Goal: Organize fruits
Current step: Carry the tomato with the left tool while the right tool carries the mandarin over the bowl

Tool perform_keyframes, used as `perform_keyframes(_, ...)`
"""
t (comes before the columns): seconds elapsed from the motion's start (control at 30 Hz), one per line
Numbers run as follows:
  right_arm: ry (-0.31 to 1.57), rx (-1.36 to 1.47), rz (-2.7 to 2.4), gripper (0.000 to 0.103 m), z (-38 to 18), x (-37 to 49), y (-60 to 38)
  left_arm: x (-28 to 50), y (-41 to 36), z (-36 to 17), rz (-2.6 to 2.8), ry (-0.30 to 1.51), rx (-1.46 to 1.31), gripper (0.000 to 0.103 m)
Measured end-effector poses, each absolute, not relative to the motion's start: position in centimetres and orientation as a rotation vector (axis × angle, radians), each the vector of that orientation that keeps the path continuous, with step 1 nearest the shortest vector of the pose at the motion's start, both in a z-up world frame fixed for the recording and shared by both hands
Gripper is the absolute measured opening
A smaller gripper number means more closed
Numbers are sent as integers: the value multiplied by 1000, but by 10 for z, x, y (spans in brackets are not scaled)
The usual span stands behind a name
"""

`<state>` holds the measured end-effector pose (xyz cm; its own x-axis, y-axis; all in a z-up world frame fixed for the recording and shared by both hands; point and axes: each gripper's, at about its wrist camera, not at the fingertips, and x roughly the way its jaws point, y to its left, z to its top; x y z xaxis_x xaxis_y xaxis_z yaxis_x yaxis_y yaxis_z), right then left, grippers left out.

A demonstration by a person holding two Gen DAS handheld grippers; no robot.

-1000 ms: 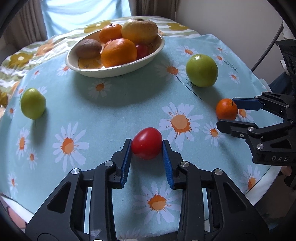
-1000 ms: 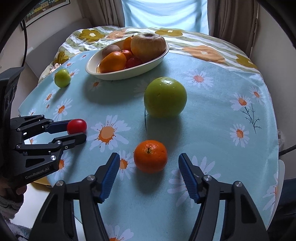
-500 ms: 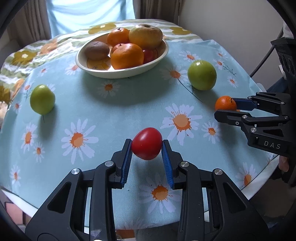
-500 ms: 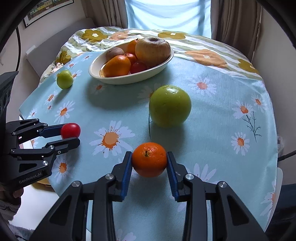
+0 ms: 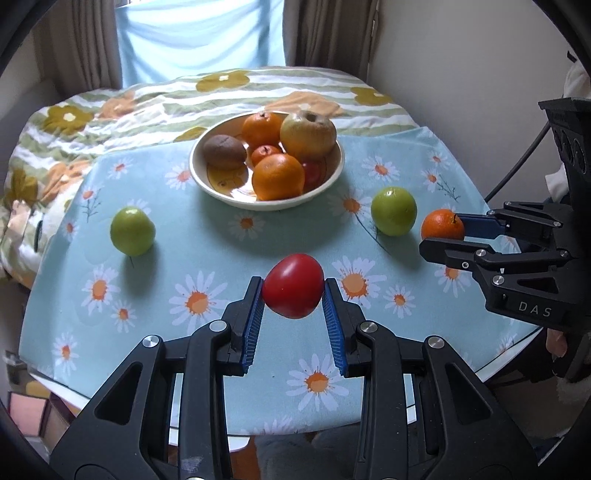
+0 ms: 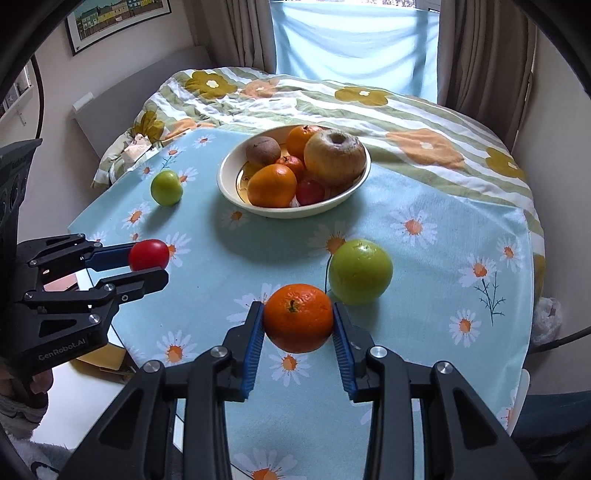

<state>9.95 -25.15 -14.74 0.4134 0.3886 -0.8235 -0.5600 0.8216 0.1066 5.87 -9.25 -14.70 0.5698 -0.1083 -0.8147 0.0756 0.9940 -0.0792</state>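
Left gripper (image 5: 293, 286) has its jaws pinching the tomato (image 5: 293, 285), blue pads pressed against both sides, dead centre in the left wrist view and low of the middle. The tomato hangs above the daisy cloth (image 5: 207, 236), clear of it.

Over to the right gripper (image 6: 298, 318): jaws clamped on the orange (image 6: 298, 317), centre of the right wrist view, just below the middle. That orange is up off the cloth too, with the big green apple (image 6: 360, 271) just beside it, up and to the right.

From the left view, the right gripper (image 5: 448, 236) shows at the right edge, orange (image 5: 442, 225) between its fingers, the same big apple (image 5: 393, 216) just left of it. From the right view, the left gripper (image 6: 147, 264) sits at the left edge with the tomato (image 6: 149, 254) in its grip.

The bowl (image 5: 207, 181) stands in the upper middle of the frame on the counter, already loaded: two oranges, a kiwi (image 5: 225, 152), a large yellowish apple (image 5: 308, 133) and small red fruit tucked between them.

One small green apple (image 5: 132, 231) lies alone at the left of the left view, well apart from the bowl. Behind the counter, a flowered bedspread (image 5: 258, 83) and curtains (image 5: 192, 35).
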Motion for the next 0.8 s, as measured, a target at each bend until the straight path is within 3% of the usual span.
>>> perform_keyframes(0.4,922,-215,632,33,-101,115,-223,89,-62,-95,-120,864,-2,37)
perform_keyframes(0.8,938,-141,519,33,-92,152,-188,162,-30,-101,-247,897,43,37)
